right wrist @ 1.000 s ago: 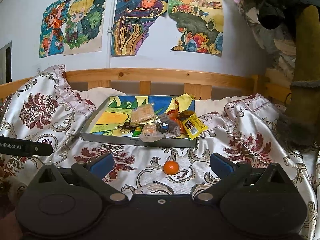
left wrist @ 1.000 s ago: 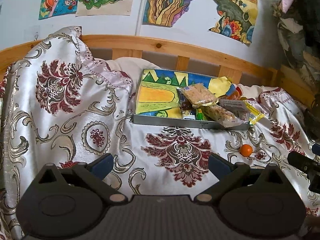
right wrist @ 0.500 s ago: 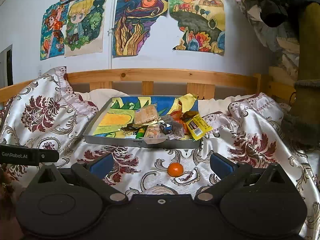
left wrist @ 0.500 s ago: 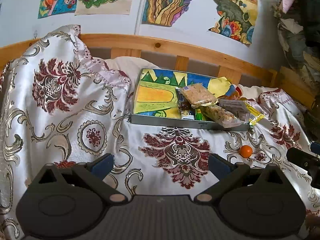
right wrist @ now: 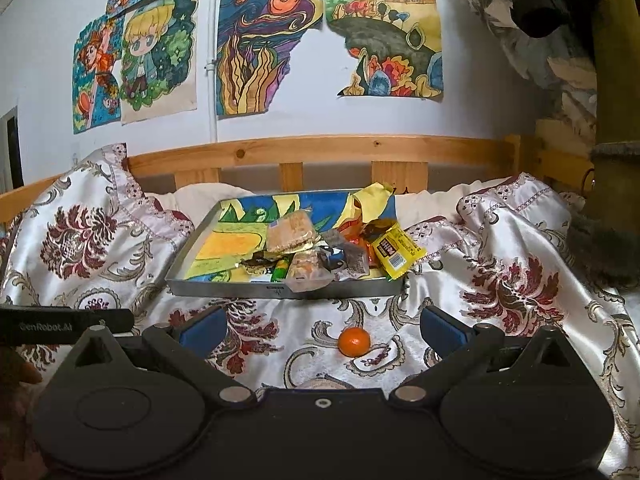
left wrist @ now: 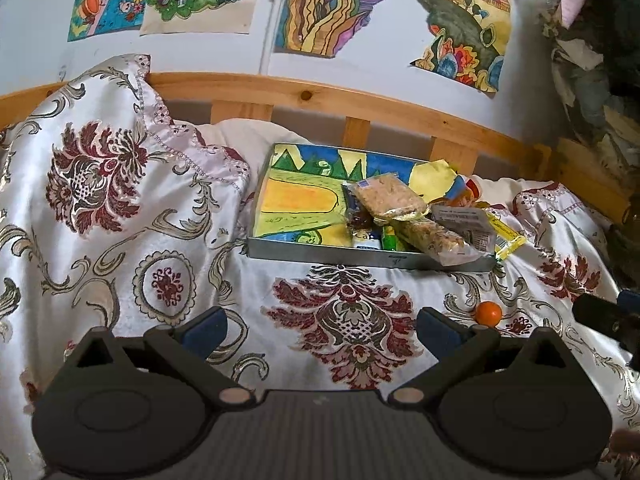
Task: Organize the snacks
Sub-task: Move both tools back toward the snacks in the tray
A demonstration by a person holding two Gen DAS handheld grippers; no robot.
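A metal tray point(left wrist: 320, 251) point(right wrist: 240, 286) with a painted bottom lies on the bed. Several wrapped snacks are heaped in its right half: a cracker pack point(left wrist: 390, 196) point(right wrist: 290, 232), a bar point(left wrist: 430, 236), a yellow wrapper point(right wrist: 396, 254). A small orange point(left wrist: 489, 313) point(right wrist: 354, 342) lies on the cover in front of the tray. My left gripper point(left wrist: 320, 326) is open and empty, well short of the tray. My right gripper point(right wrist: 320, 326) is open and empty, with the orange just ahead between its fingers.
A floral satin cover point(left wrist: 120, 220) point(right wrist: 520, 280) lies in folds, bunched high at the left. A wooden headboard rail point(left wrist: 360, 100) point(right wrist: 360, 148) runs behind the tray under wall drawings. Dark clutter point(right wrist: 600, 220) stands at the right.
Both grippers have drifted slightly; in the right view the tray and orange sit a little lower and closer. Both stay open and nothing was grasped.
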